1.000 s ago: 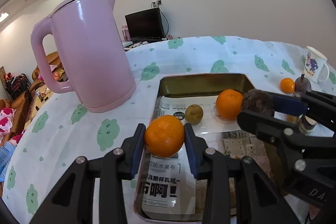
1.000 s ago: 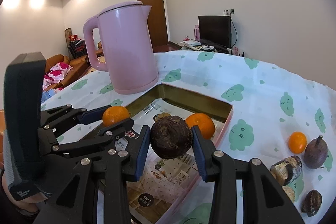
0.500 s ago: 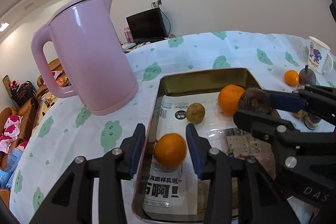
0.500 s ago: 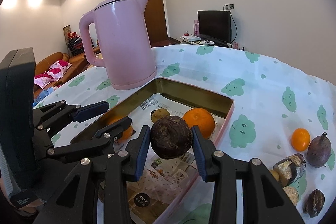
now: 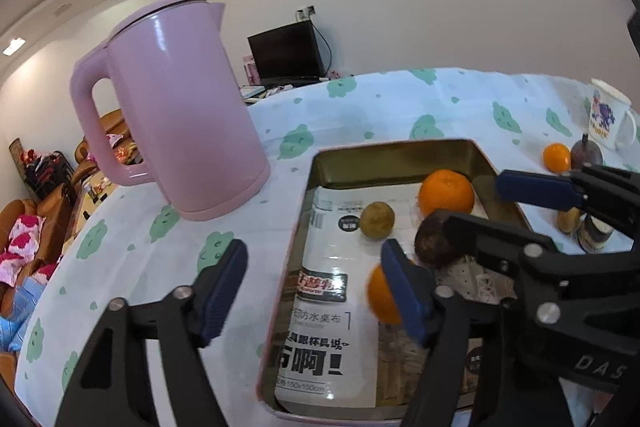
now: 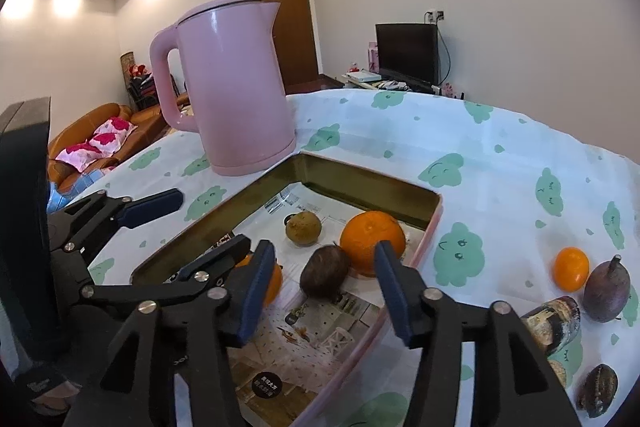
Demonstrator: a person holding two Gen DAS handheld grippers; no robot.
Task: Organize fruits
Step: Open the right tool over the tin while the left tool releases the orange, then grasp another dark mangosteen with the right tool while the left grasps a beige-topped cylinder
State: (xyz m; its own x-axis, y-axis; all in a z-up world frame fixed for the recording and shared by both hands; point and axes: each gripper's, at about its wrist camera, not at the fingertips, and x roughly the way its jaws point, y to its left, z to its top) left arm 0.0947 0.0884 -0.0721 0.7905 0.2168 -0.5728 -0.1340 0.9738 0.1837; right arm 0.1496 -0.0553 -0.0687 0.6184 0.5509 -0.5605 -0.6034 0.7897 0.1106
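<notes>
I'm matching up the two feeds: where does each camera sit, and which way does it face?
Left wrist: on the left gripper, facing forward and down over the tray toward the kettle; its own open jaws show, and the right gripper.
Right wrist: on the right gripper, facing the tray from its other side; its own open jaws show, and the left gripper.
Shared: kettle, tray, big orange, TV.

Table [image 6: 500,147]: wore a green-patterned cloth.
Tray [image 6: 372,183]: sat beside the pink kettle [image 6: 236,83].
Right of tray: small orange [image 6: 571,268], purple fruit [image 6: 606,293].
</notes>
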